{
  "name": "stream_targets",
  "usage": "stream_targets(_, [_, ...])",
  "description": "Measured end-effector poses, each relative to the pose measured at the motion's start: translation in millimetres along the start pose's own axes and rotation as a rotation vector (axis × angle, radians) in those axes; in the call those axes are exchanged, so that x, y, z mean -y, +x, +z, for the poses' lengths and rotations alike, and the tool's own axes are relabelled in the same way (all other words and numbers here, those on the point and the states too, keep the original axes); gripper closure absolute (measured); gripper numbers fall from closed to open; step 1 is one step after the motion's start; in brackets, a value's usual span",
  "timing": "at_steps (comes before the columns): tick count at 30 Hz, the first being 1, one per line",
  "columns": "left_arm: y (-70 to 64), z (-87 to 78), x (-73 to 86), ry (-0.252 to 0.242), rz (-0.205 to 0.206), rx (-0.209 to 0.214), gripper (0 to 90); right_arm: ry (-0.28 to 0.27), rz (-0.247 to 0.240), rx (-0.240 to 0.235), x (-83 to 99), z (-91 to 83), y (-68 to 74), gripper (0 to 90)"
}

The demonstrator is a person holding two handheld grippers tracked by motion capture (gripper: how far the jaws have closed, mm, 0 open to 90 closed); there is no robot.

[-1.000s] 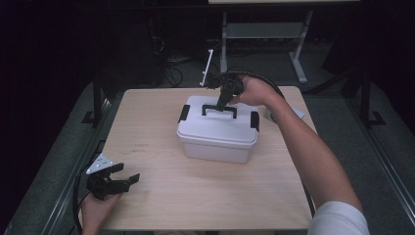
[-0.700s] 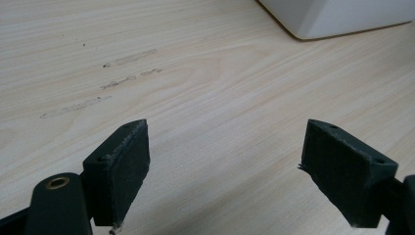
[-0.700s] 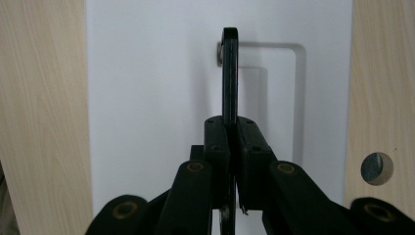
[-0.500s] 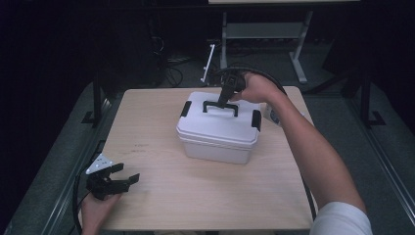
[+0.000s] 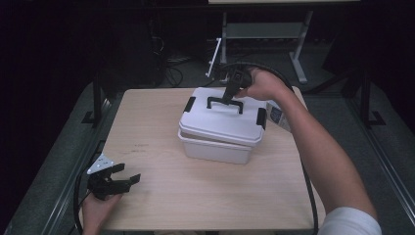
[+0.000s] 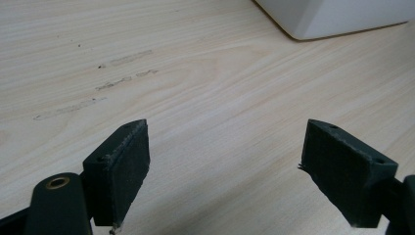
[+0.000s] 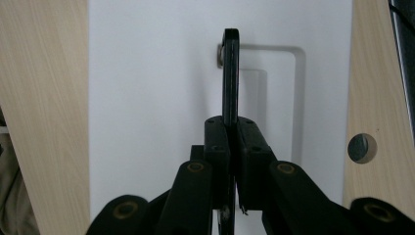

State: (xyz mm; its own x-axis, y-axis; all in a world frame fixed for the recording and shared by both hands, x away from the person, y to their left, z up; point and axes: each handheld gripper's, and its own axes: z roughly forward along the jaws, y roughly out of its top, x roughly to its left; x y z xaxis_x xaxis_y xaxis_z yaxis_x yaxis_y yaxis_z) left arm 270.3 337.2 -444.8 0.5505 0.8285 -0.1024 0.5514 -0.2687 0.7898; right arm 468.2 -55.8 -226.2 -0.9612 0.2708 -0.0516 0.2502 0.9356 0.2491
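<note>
Wood surface: pale wooden counter [image 5: 161, 142] carried everything, with a few faint scuff marks [image 6: 98, 83] on the grain ahead of my left gripper.
Box: white lidded box [image 5: 222, 128] sat right of the counter's middle, toward the far side; its front side seemed raised a little, though I could not tell for sure.
Handle: black handle [image 5: 224, 104] stood upright on the lid [image 7: 156, 73], seen edge-on in the right gripper view.
Latches: one black latch [image 5: 189, 104] on the box's left end, another [image 5: 262, 118] on its right end.
Right gripper: my right gripper [image 5: 228, 97] came down from the far side, its jaws pressed together and pinching the handle.
Left gripper: my left gripper [image 5: 128, 178] lay at the near left corner of the counter, jaws spread wide with nothing between them, well apart from the box.
Nearby: a small printed packet [image 5: 278, 116] lay just beside the box's right end, partly behind my forearm; a round hole [image 7: 361, 148] showed in the counter beside the box.
Background: a grey metal stand [image 5: 259, 34] and loose cables [image 5: 171, 73] sat on the floor beyond the counter.
</note>
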Motion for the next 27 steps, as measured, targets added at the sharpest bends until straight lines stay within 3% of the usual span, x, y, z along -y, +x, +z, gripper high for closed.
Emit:
stream_targets(12, [-0.8,1.1,-0.4,-0.001,0.0,0.002,17.5,-0.009,0.037,0.01,18.0,-17.5,5.0,84.7])
stream_targets(27, [-1.7,1.5,-1.5,-0.005,0.003,0.015,17.5,-0.015,0.099,0.036,55.2,-38.5,10.8,84.7])
